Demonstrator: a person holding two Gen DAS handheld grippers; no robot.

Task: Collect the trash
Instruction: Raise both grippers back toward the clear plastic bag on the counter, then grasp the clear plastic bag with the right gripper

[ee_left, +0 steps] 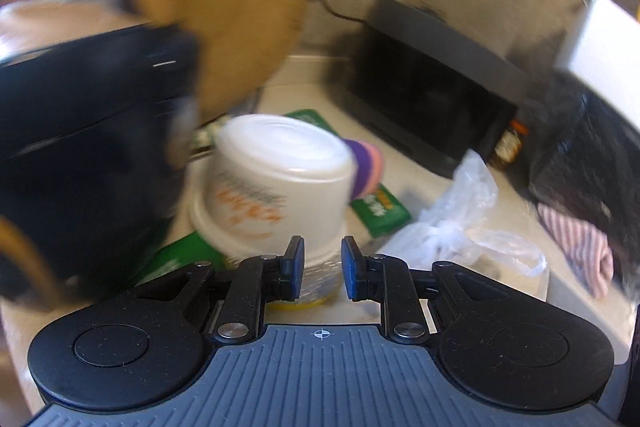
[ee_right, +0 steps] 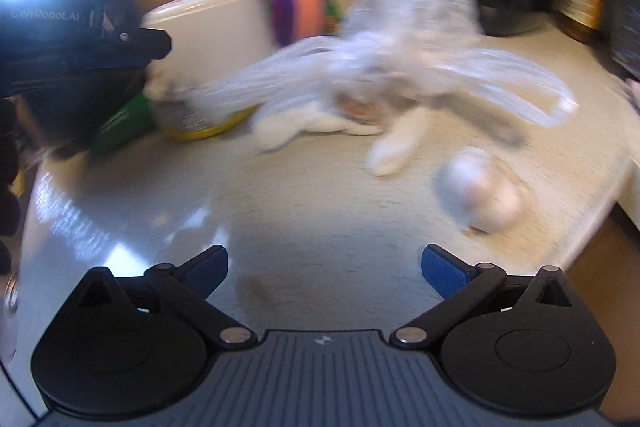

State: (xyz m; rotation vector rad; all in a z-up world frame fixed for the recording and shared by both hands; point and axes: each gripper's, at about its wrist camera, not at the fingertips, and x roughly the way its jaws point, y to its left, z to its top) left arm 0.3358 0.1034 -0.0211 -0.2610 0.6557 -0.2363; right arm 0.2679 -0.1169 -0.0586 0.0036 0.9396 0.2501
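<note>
My left gripper [ee_left: 322,269] is shut on the rim of an upside-down white cup [ee_left: 276,183] with orange print, which has a clear lid with a yellow edge. The cup also shows in the right wrist view [ee_right: 212,39], with the left gripper's black body [ee_right: 76,39] against it. A crumpled clear plastic bag [ee_left: 452,223] lies right of the cup; in the right wrist view it [ee_right: 400,67] is blurred. A crumpled white tissue ball [ee_right: 480,195] lies on the counter. My right gripper [ee_right: 324,273] is open and empty, above the bare counter short of the bag.
Green packets [ee_left: 380,211] and a purple-pink striped item [ee_left: 366,167] lie behind the cup. A black appliance [ee_left: 432,99] stands at the back, a jar [ee_right: 580,3] beside it. A striped cloth [ee_left: 576,247] lies right. A tan basket [ee_left: 224,3] hangs left. The counter edge [ee_right: 600,223] runs right.
</note>
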